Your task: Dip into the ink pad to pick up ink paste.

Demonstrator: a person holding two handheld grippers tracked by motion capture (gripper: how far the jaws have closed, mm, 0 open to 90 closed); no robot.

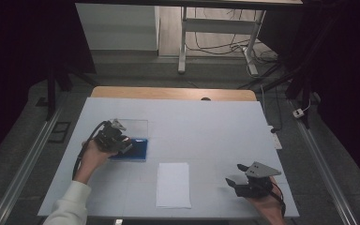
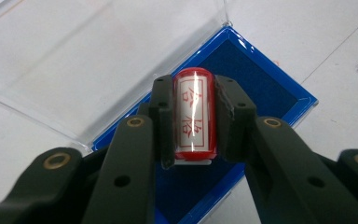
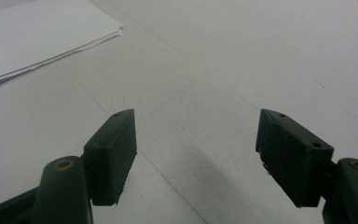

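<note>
The left claw [image 2: 193,123] is clamped on a small stamp [image 2: 194,116], one black jaw pressing on each side of it. The stamp is a short cylinder of red glossy plastic, and it carries a white label with red characters inside a thin red frame. A line of light reflects along its rounded body. In the left gripper view it is held over an ink pad [image 2: 256,79], which is a flat rectangular box with a bright blue plastic rim and a dark blue, felt-like surface inside. I cannot tell if the stamp touches this surface. The clear lid [image 2: 84,60] of the box is open and lies flat on the counter [image 2: 307,32] beside the pad; it is transparent and smooth, with sharp straight edges.

In the high view the left claw [image 1: 122,143] is at the left part of the counter [image 1: 206,126], over the ink pad [image 1: 138,150]. The counter is a wide, pale, matte board with faint straight lines.

The right claw [image 3: 196,158] is apart, with nothing between its two flat black jaws, and it is low over the bare counter. In the high view the right claw [image 1: 236,174] is near the front right corner. A thin pile of white paper [image 1: 173,184] lies flat between the two hands, near the front edge, its sheets slightly uneven at the border.
</note>
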